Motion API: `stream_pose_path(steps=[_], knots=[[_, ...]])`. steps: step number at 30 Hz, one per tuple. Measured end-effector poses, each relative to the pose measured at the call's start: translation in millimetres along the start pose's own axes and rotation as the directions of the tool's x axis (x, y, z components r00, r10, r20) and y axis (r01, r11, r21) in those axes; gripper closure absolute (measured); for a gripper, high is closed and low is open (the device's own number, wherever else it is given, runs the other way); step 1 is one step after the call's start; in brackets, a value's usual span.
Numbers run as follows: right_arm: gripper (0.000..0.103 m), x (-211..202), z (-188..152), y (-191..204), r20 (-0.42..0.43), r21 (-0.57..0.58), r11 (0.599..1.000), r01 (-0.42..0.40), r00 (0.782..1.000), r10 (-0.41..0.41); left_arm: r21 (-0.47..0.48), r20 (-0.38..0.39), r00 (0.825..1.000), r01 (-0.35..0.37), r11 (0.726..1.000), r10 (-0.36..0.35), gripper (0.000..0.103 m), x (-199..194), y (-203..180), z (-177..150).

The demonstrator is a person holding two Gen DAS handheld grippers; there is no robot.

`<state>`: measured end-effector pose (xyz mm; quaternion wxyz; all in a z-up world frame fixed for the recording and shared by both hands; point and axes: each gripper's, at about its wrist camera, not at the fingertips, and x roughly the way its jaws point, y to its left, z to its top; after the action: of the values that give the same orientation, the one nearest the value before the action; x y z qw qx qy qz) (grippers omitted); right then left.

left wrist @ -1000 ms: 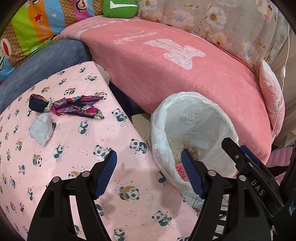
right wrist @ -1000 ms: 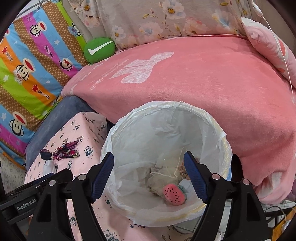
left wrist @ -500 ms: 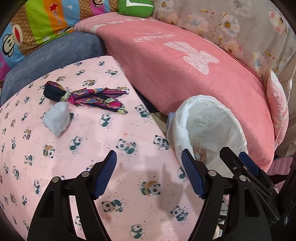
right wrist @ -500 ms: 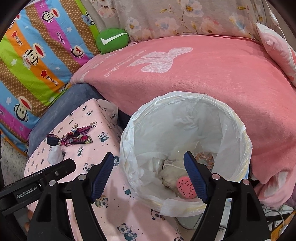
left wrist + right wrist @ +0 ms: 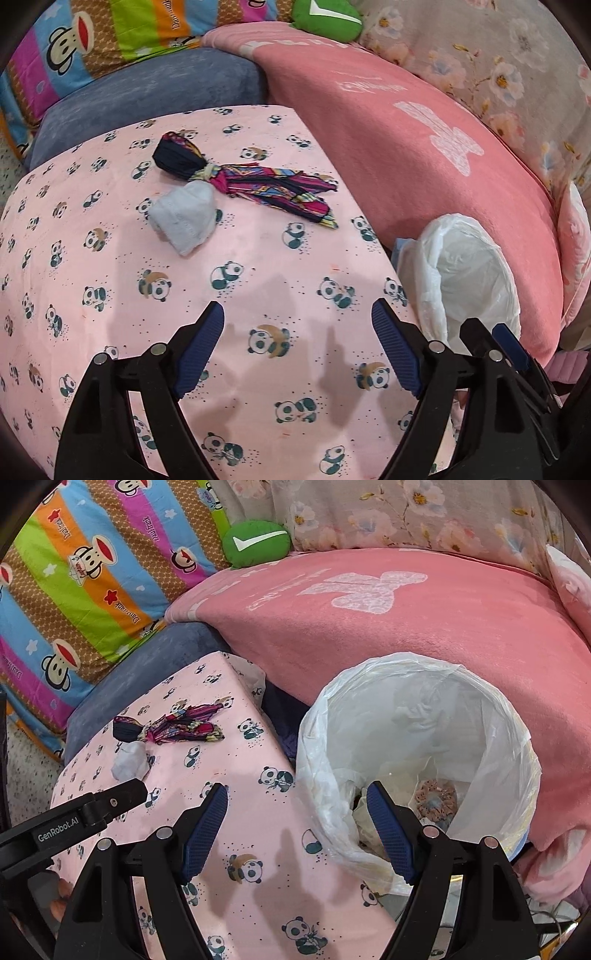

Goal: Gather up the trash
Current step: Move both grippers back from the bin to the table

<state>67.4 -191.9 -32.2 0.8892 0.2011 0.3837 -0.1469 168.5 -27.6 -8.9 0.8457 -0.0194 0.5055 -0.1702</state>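
Observation:
A crumpled pale blue wad (image 5: 184,218) and a multicoloured striped cloth strip (image 5: 258,182) tied to a dark bundle lie on the pink panda-print table (image 5: 258,280). Both show in the right wrist view, the wad (image 5: 129,762) and the strip (image 5: 173,729). A bin lined with a white plastic bag (image 5: 469,280) stands at the table's right edge; in the right wrist view (image 5: 417,760) it holds several scraps. My left gripper (image 5: 297,347) is open and empty above the table. My right gripper (image 5: 295,827) is open and empty over the table edge beside the bin.
A pink blanket (image 5: 424,155) covers the sofa behind the bin and table. A blue cushion (image 5: 147,96), a striped monkey-print pillow (image 5: 74,583) and a green plush (image 5: 256,542) lie behind. The left gripper's finger (image 5: 92,812) crosses the right wrist view's left side.
Both grippers have moved left, away from over the bin and toward the table. The wad and cloth strip now sit nearer the middle of the left wrist view. Both jaws stay open.

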Motion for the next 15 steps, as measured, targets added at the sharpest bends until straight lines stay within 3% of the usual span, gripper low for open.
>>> stream_pose_path(steps=[15], knots=[[0.028,44.2,1.1,62.7,-0.062,-0.089,0.995,-0.051,0.997,0.046,-0.224,-0.025,0.999,-0.03,0.974,0.025,0.025,28.4,88.5,27.1]])
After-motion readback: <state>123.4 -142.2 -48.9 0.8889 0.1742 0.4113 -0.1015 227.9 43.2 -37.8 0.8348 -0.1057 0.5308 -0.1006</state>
